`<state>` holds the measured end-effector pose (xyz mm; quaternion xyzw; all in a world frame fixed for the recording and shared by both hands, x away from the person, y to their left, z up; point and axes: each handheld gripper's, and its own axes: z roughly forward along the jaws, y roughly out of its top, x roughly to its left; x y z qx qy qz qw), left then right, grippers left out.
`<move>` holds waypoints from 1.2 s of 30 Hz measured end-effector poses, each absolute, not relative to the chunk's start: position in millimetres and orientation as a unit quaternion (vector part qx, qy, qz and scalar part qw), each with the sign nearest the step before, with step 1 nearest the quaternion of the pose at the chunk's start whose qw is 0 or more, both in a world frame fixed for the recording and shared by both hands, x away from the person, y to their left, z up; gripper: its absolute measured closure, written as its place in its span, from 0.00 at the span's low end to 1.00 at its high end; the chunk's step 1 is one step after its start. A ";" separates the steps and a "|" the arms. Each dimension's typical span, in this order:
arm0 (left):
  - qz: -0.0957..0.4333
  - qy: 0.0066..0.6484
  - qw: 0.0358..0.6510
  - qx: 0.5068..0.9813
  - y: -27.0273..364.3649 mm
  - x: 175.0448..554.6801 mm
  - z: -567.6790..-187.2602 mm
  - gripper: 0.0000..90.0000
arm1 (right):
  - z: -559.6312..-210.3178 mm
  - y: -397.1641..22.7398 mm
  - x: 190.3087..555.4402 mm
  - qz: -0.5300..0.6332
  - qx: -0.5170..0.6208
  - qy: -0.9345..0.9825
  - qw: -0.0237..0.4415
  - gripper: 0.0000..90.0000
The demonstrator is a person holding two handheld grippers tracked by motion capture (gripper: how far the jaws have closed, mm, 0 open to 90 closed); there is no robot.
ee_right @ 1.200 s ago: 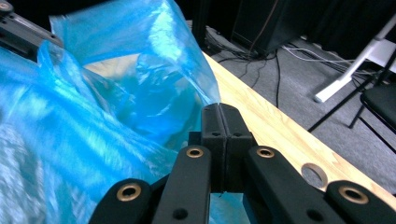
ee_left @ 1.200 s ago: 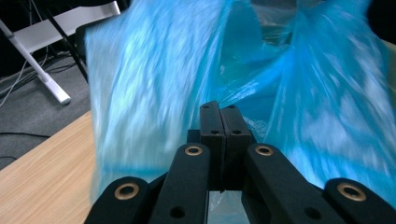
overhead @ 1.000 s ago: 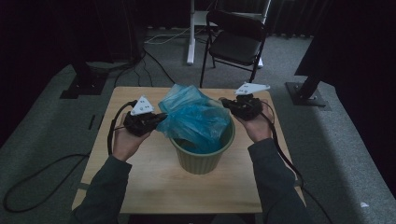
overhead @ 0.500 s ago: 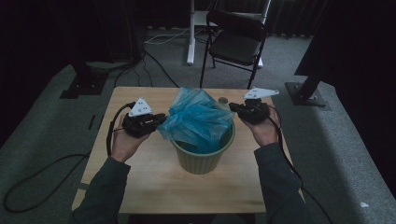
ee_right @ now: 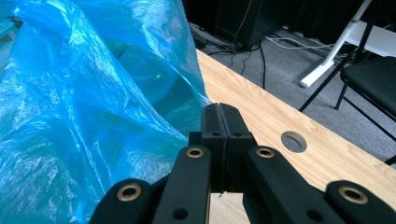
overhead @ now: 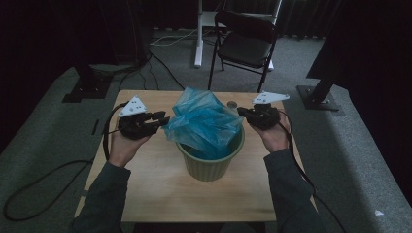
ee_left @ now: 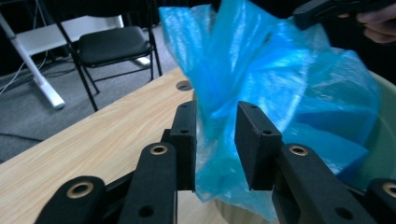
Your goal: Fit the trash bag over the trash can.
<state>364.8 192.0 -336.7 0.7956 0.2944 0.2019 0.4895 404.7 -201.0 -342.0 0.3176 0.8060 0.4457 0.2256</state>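
The blue bag (overhead: pixel 204 124) is sitting half inside the green bin (overhead: pixel 210 162) on the table (overhead: pixel 160 194), being spread as a liner; the right gripper (ee_right: pixel 219 119) is clenched, seemingly pinching the bag's edge taut; the left gripper (ee_left: pixel 215 140) has just been opening, its parted jaws loosely flanking the film

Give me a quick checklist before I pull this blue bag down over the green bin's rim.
1. Left gripper has let go: ok; its jaws have just been opening, and the blue bag hangs loose between them.
2. Right gripper grips the bag edge: cannot tell; jaws shut, film lies beside them.
3. Green bin upright on the table: ok.
4. Bag seated inside the bin: ok; its top is bunched above the rim.
5. Bag folded over the rim: not ok.
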 end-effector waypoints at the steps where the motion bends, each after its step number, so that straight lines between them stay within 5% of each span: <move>1: 0.200 0.297 0.488 0.796 191.4 367.2 -337.0 0.76 | -342.2 -200.5 404.4 0.447 0.314 0.807 0.225 1.00; 18: 0.181 0.317 0.450 0.815 151.7 404.8 -344.3 0.74 | -344.0 -191.5 402.9 0.449 0.293 0.815 0.221 1.00; 31: 0.220 0.314 0.409 0.828 119.1 410.6 -349.1 0.60 | -340.9 -187.5 402.2 0.454 0.281 0.816 0.219 1.00; 35: 0.253 0.321 0.381 0.830 111.9 412.8 -352.5 0.64 | -340.3 -187.5 402.1 0.454 0.281 0.816 0.220 1.00; 36: 0.257 0.322 0.379 0.829 110.8 413.6 -353.8 0.74 | -340.2 -188.1 402.4 0.454 0.282 0.816 0.221 1.00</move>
